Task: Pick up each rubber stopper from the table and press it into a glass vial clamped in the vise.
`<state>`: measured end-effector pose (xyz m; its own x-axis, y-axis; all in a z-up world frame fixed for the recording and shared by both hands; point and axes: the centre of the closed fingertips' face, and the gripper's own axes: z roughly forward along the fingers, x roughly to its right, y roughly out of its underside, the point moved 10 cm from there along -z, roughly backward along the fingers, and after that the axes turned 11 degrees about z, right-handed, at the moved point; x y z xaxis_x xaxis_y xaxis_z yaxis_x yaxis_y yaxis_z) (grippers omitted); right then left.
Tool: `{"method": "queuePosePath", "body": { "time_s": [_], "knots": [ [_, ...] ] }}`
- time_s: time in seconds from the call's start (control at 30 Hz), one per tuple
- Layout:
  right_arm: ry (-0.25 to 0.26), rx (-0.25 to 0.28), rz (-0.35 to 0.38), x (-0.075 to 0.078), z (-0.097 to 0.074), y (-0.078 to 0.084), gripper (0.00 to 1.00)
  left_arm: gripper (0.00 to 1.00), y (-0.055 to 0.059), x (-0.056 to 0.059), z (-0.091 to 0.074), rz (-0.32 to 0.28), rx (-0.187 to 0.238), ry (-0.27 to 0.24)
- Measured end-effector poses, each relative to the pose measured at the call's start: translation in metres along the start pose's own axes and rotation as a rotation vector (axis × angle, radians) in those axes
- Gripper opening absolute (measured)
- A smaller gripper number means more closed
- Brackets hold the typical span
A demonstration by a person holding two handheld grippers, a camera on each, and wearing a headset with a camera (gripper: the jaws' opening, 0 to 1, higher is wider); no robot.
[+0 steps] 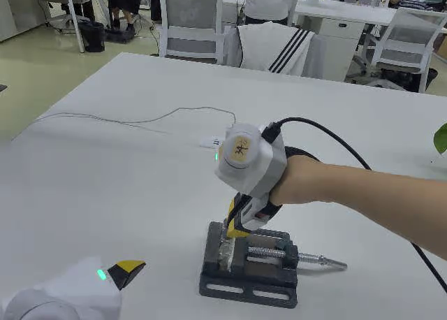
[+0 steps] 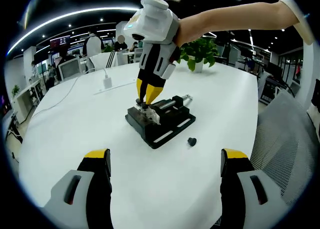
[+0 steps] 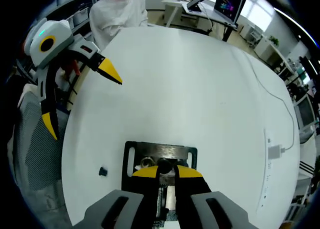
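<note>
A black vise [image 1: 260,279] stands on the white table [image 1: 140,166], with a glass vial [image 3: 146,163] clamped in its jaws. My right gripper [image 1: 235,230] points down onto the vise top. In the right gripper view its yellow fingertips [image 3: 145,172] are nearly together on a black rubber stopper [image 3: 163,165] right above the clamp. Another rubber stopper [image 2: 191,141] lies loose on the table beside the vise [image 2: 161,123]. My left gripper [image 2: 165,156] hovers low and open, nothing between its jaws, a short way from the vise. From there the right gripper [image 2: 146,100] shows over the vial.
A white cable and plug adapter [image 1: 213,142] lie on the table behind the vise. The vise's screw handle [image 1: 323,261] sticks out to the right. Chairs [image 1: 190,19] stand past the far edge. A potted plant [image 2: 199,51] is at the table's end.
</note>
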<state>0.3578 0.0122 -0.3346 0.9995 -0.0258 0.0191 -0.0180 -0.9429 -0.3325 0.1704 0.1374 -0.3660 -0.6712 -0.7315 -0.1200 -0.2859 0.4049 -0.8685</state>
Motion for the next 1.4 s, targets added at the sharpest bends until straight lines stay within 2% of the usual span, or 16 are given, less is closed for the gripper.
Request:
{"method": "queuePosePath", "body": {
  "time_s": [0.1,0.33,0.43,0.9,1.4],
  "knots": [
    [-0.001,-0.01,-0.01,-0.001,-0.002,0.004,0.12,0.9,0.001,-0.001,-0.001,0.0,-0.001,-0.001],
    [-0.01,0.043,0.012,-0.009,-0.006,0.014,0.29,0.9,0.0,-0.002,0.0,0.005,-0.003,-0.001],
    [0.0,0.048,0.009,-0.012,-0.006,0.02,0.33,0.9,-0.001,-0.003,0.0,0.009,-0.002,0.001],
    [-0.013,0.111,0.048,-0.042,-0.016,0.043,0.3,0.9,-0.007,-0.005,0.0,0.039,-0.004,0.009],
    [-0.023,0.162,0.111,-0.074,-0.01,0.069,0.29,0.89,-0.006,-0.001,0.002,0.055,0.001,0.013]
  ]
}}
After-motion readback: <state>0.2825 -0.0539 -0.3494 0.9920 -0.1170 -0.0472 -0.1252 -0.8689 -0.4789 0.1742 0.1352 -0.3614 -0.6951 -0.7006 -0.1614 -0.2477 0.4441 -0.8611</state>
